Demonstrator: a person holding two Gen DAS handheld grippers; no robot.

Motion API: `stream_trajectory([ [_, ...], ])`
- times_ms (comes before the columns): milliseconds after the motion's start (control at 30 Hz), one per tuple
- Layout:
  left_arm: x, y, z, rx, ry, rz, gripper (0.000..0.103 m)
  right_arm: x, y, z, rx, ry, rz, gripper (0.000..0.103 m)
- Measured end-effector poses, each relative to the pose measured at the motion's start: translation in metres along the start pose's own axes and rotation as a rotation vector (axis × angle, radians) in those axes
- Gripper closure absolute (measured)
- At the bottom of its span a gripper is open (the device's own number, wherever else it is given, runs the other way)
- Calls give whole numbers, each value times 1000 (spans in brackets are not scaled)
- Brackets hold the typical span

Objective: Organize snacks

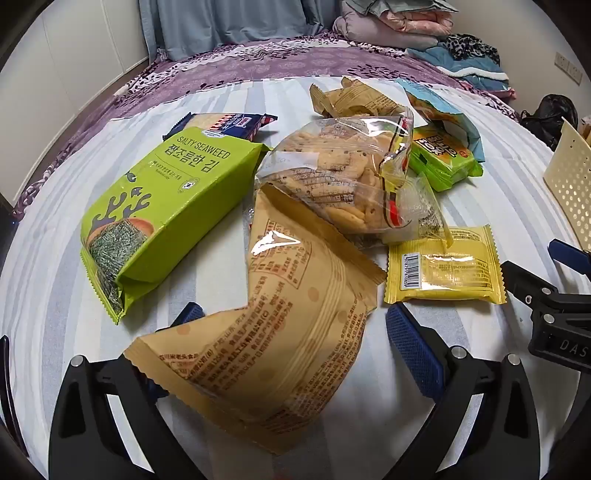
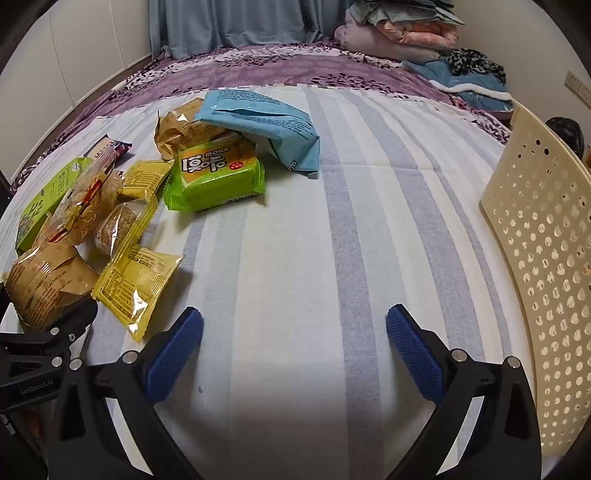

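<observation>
A heap of snack packs lies on a striped cloth (image 2: 295,229). My left gripper (image 1: 295,325) is open, and a tan snack bag (image 1: 288,332) lies between its fingers, covering part of the left pad. Behind it are a green seaweed bag (image 1: 159,206), a clear bag of crackers (image 1: 343,177) and a yellow packet (image 1: 443,269). Further back sit a green boxy pack (image 2: 218,173), a light blue bag (image 2: 262,122) and a second tan bag (image 1: 351,99). My right gripper (image 2: 295,332) hangs open over bare cloth, right of the heap, with nothing between its fingers.
A cream perforated basket (image 2: 546,258) stands at the right edge of the cloth. Behind the cloth, a purple floral bedcover (image 2: 258,70) carries folded clothes (image 2: 406,29) at the back right. A blue curtain (image 2: 229,26) hangs behind.
</observation>
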State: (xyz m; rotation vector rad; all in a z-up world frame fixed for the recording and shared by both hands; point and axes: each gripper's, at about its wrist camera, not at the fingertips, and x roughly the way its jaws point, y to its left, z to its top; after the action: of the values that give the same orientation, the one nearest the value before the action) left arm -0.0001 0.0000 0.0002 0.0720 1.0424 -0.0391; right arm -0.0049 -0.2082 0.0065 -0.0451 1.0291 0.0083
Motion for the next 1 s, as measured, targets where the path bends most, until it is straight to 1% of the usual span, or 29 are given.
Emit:
stream_trajectory([
  [33, 0, 0, 0, 2, 1, 2, 2, 1, -2, 0, 22, 11, 37, 5],
  [133, 0, 0, 0, 0, 3, 0, 2, 3, -7, 1, 24, 10, 39, 5],
  [167, 1, 1, 0, -1, 4, -2, 2, 0, 0, 0, 7, 2, 11, 5],
  [1000, 0, 0, 0, 1, 2, 1, 2, 2, -2, 0, 3, 2, 5, 5],
])
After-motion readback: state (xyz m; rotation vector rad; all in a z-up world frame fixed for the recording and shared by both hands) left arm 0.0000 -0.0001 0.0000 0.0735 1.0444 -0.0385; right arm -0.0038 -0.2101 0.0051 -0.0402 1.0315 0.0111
